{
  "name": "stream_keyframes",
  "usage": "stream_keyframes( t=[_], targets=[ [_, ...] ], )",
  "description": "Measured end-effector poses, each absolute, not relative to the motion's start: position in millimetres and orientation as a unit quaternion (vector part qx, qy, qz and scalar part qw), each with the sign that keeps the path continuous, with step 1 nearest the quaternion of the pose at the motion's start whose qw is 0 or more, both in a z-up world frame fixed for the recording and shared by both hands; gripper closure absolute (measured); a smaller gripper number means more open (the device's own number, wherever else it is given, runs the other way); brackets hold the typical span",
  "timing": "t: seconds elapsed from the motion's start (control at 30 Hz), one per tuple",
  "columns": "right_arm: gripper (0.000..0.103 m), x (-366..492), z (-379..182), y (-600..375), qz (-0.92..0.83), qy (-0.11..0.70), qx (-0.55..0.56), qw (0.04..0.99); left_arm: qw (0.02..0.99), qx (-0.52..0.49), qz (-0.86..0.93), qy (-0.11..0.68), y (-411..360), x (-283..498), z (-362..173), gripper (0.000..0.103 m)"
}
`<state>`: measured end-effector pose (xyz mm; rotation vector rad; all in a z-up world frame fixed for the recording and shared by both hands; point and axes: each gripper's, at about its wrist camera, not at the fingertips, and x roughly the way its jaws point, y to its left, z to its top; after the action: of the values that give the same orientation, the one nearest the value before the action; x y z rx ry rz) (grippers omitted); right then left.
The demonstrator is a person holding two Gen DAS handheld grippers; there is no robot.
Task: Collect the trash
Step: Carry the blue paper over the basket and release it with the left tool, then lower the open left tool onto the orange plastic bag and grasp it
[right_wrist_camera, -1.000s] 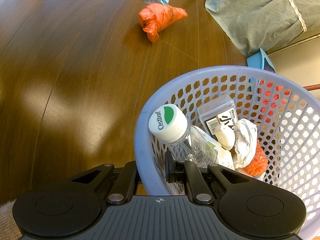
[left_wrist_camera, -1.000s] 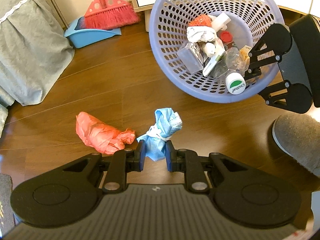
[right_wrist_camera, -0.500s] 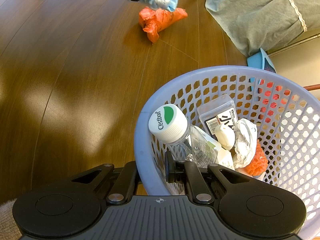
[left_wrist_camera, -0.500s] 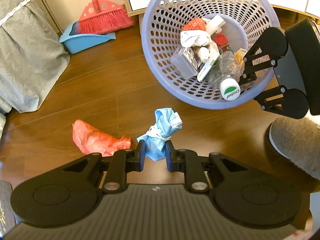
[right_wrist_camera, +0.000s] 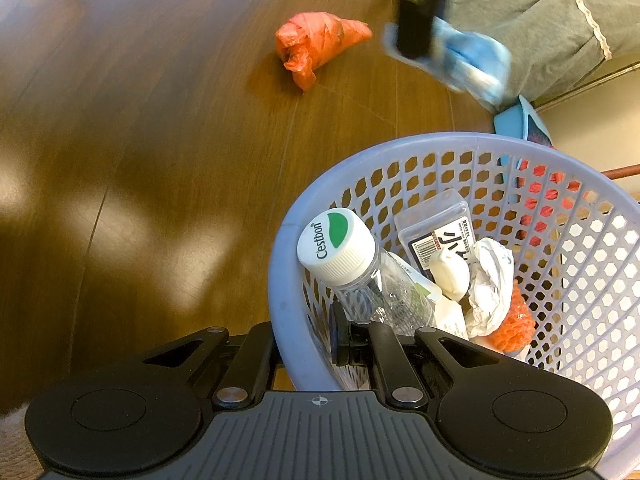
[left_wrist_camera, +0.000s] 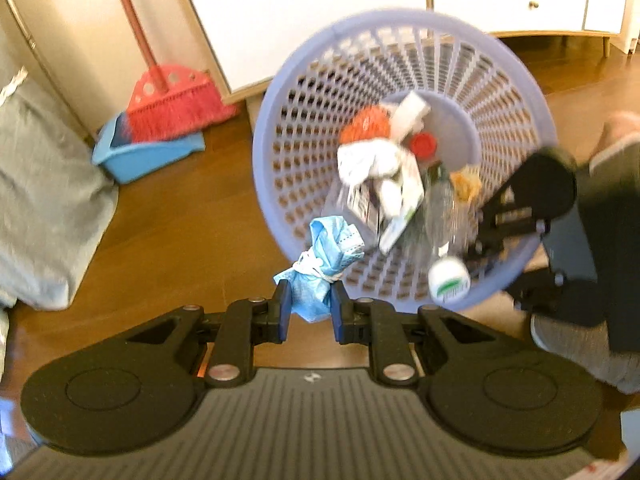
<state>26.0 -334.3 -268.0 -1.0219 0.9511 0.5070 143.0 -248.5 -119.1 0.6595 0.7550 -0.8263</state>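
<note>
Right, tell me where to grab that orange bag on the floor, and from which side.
Take the orange plastic bag across its fat crumpled end, coming straight down from above. It lies flat on the wood floor, tapering to a thin point, and the bulky end probably gives the tool more to pinch.

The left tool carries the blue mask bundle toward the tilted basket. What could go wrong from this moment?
1. The left tool pinches only the bottom of the blue mask bundle; it may slip out before the basket.
2. The right tool clamps just the rim, and the tilted basket's bottle lies near that rim, so it could roll out.
3. The orange bag lies on the floor, easily forgotten.
</note>
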Motion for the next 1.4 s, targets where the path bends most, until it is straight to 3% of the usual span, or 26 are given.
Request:
stream_keyframes(
  t=[0.23,0.33,0.43,0.8,1.03,1.27,1.4],
  targets=[
    [0.098,23,-268,-334,0.233,0.431,-0.461,0.74,0.798,0.281,-0.43,0.314,-292,157,-106,0.085],
    [0.099,22,-268,-335,0.234,0.43,-0.46,0.741,0.789,0.267,-0.466,0.297,-309,155,-107,0.061],
    [0.099,24,-267,-337,0.235,0.429,-0.456,0.743,0.79,0.284,-0.463,0.285,-312,149,-109,0.062],
    [0.098,26,-270,-336,0.234,0.428,-0.455,0.745,0.814,0.269,-0.337,0.389,-205,177,-155,0.063],
    [0.098,25,-271,-335,0.233,0.428,-0.458,0.744,0.829,0.213,-0.237,0.459,-118,193,-184,0.053],
    [0.098,25,-268,-339,0.233,0.429,-0.46,0.742,0.847,0.155,-0.189,0.472,-104,225,-203,0.042],
    [0.098,25,-268,-341,0.233,0.427,-0.461,0.742,0.847,0.121,-0.172,0.488,-109,241,-220,0.041]
  ],
)
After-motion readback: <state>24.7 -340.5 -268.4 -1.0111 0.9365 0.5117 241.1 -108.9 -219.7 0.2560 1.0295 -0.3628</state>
